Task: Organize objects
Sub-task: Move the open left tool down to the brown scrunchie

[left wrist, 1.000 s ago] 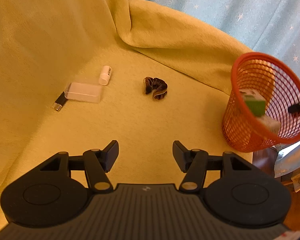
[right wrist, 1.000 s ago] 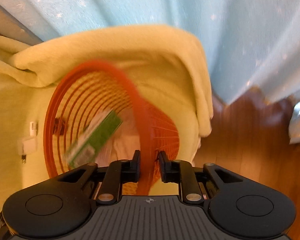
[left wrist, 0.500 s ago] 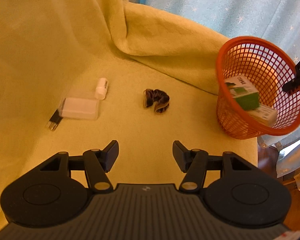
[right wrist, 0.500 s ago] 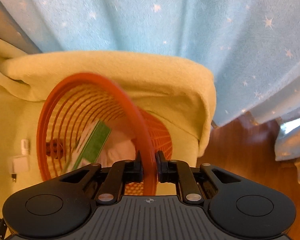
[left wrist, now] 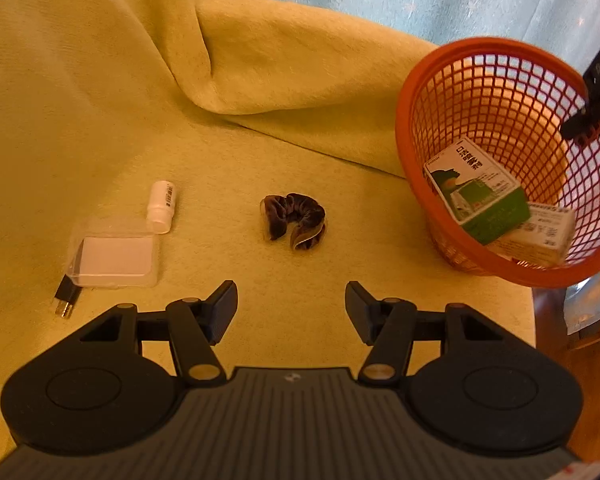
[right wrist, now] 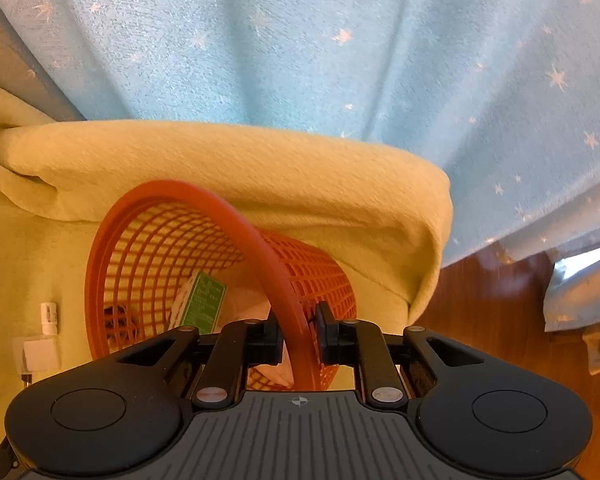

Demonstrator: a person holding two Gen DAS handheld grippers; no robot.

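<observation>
Left gripper (left wrist: 291, 303): we see it released, its two fingers spread wide with nothing between them, hanging above the yellow blanket (left wrist: 100, 80).

Right gripper (right wrist: 299, 330): we see it clenched on the rim of the orange basket (right wrist: 204, 216); the rim passes between the two fingers, which sit close against it on either side. In the left wrist view only its dark tip (left wrist: 592, 120) shows, at the basket's far right rim.

Orange basket (left wrist: 420, 92): tilted, its mouth turned toward the left gripper, near the right edge of the blanket.

Green box (left wrist: 476, 196): inside the basket, leaning on its lower wall, printed face up.

Pale box (left wrist: 540, 236): also inside the basket, partly under the green box and just beside it.

Brown scrunchie (left wrist: 294, 216): loose on the blanket, between the basket and the small items on the left, ahead of the open fingers.

White bottle (left wrist: 162, 206): lying on its side, its cap end close to the clear case (left wrist: 114, 256); we cannot tell whether they touch.

Clear case: flat on the blanket, something white inside it.

Black plug (left wrist: 64, 300): sticking out from under the case's near left corner.

Surroundings: the blanket rises in folds behind the things; a blue curtain with stars (right wrist: 340, 60) hangs beyond it, and wooden floor (right wrist: 480, 300) shows to the right.
</observation>
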